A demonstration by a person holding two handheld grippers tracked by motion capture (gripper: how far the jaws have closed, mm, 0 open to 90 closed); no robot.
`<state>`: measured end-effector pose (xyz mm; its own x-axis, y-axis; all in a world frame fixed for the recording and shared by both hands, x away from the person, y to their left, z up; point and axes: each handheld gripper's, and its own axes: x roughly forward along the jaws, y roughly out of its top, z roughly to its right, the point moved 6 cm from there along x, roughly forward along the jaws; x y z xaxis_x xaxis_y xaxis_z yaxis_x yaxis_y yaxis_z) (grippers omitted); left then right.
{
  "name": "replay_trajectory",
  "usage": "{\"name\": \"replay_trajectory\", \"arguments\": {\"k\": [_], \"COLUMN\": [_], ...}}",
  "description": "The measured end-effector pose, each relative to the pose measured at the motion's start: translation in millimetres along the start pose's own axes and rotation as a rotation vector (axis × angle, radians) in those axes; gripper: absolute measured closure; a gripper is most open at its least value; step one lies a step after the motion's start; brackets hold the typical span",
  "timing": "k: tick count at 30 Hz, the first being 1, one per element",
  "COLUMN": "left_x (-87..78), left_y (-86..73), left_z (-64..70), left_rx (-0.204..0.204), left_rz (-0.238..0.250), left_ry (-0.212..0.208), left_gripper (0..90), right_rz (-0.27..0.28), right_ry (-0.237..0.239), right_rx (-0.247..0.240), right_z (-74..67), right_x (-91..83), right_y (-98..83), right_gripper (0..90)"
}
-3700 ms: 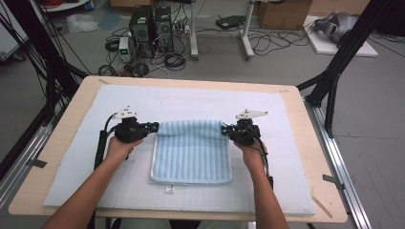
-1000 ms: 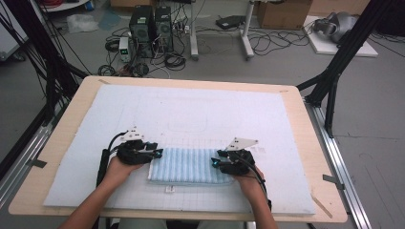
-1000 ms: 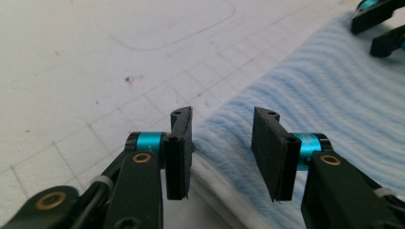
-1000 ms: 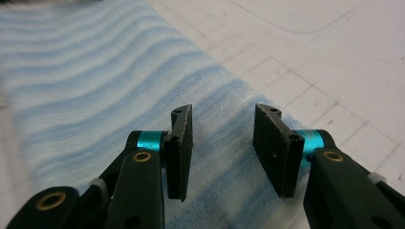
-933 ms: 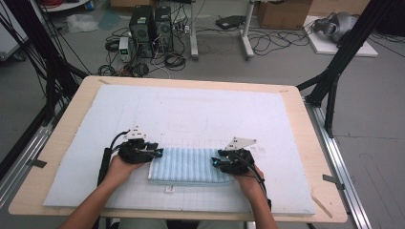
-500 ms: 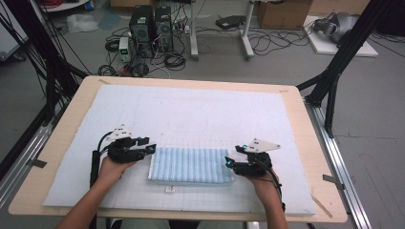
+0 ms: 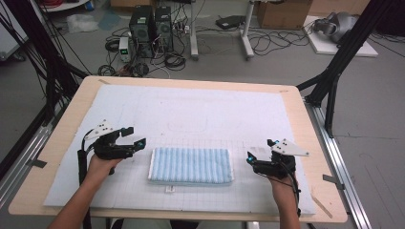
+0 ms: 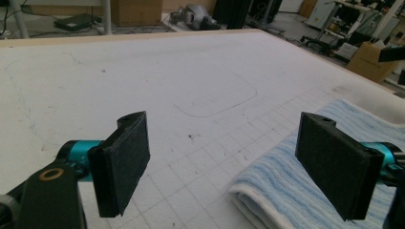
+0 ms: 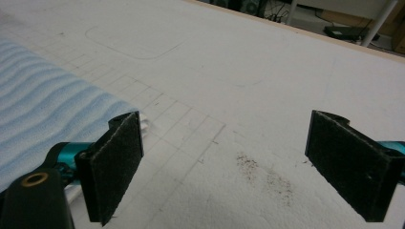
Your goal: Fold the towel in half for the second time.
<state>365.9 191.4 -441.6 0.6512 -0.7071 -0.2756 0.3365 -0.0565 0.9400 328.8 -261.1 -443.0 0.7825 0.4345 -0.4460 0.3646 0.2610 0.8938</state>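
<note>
A folded blue striped towel (image 7: 191,165) lies flat on the white gridded mat (image 7: 200,109), near the front edge of the wooden table (image 7: 310,143), with a hand-held gripper on either side of it. The left gripper (image 7: 136,143) and the right gripper (image 7: 249,158) each sit just beside a short end of the towel, touching nothing. Both sets of jaws have just been opening and now stand wide apart with nothing between them; the left gripper view shows the towel's folded corner (image 8: 267,200) below and beyond its pads, the right gripper view shows bare mat ahead and the towel off to one side. The fold appears to be finished and the cloth released, so the step in hand looks like the let-go. How many layers the towel has, perhaps 2 or more, is hard to tell from above. Any further fold would call for both grippers to come back in and pinch the corners of 1 short end.
</note>
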Motion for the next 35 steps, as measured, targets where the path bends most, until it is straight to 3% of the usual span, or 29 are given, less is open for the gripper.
{"name": "replay_trajectory", "arguments": {"k": [2,13,35], "left_x": [-1.5,-5.1,-6.8], "left_y": [0.1,-0.3,-0.4], "left_z": [0.7,2.0,-3.3], "left_rx": [0.008,0.031,0.014], "left_rz": [0.006,0.007,0.016], "left_ry": [0.002,0.003,0.016], "left_gripper": [19.7,21.7,23.0], "right_rz": [0.003,-0.012,-0.004], "right_ry": [-0.013,0.009,0.004], "right_rx": [-0.005,-0.012,-0.001], "right_z": [0.8,-6.4,-1.7], "right_x": [-1.4,-0.5,1.0], "right_y": [0.7,2.1,0.6], "right_gripper": [11.9,11.9,11.9]}}
